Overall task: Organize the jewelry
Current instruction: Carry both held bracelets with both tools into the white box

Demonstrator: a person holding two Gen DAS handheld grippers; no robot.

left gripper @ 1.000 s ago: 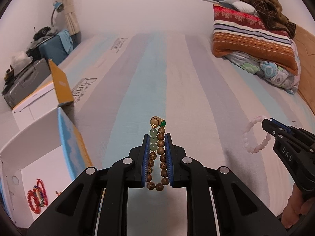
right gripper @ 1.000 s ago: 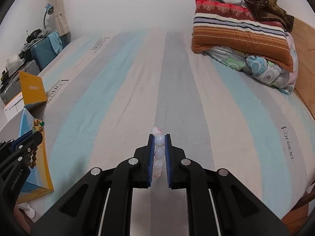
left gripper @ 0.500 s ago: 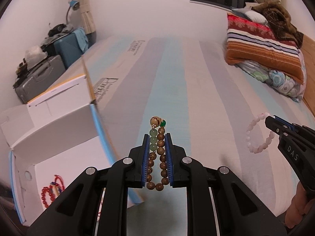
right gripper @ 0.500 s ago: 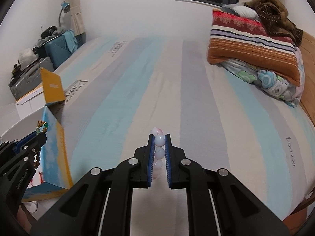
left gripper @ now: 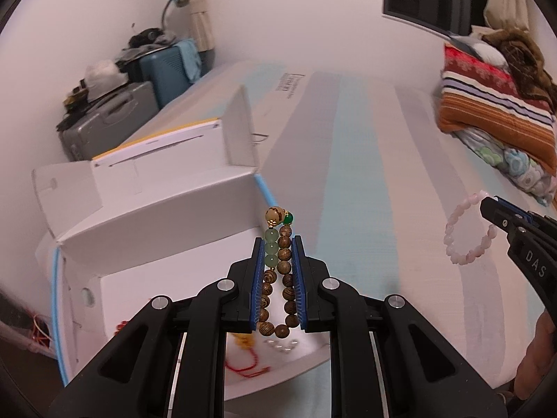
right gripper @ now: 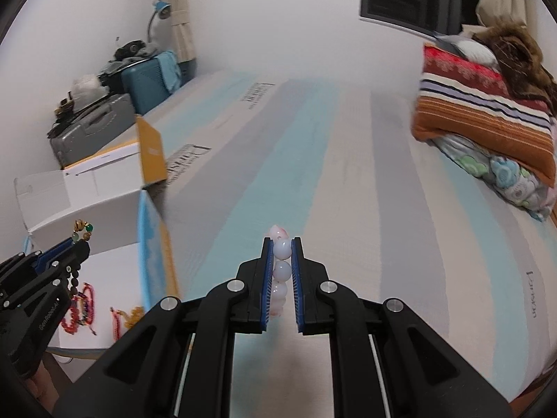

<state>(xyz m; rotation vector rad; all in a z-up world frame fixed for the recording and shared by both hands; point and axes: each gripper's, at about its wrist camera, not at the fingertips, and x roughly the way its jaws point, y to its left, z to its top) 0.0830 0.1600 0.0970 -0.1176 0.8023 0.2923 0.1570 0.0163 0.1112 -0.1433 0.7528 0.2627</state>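
A wooden bead bracelet [left gripper: 278, 280] with pale green beads and a gold-coloured bead at its top is clamped between the blue pads of the left gripper [left gripper: 277, 244], above the open white box [left gripper: 167, 230]. The box is set at the left edge of the striped mattress [left gripper: 365, 181]. Red-corded jewelry [left gripper: 243, 365] and small clear beads [left gripper: 282, 345] are seen on the box floor. At the right edge of the view, a pink bead bracelet [left gripper: 468, 233] is held by the right gripper [left gripper: 487, 205]. Folded blankets [left gripper: 494, 104] are stacked at the mattress's far right corner.
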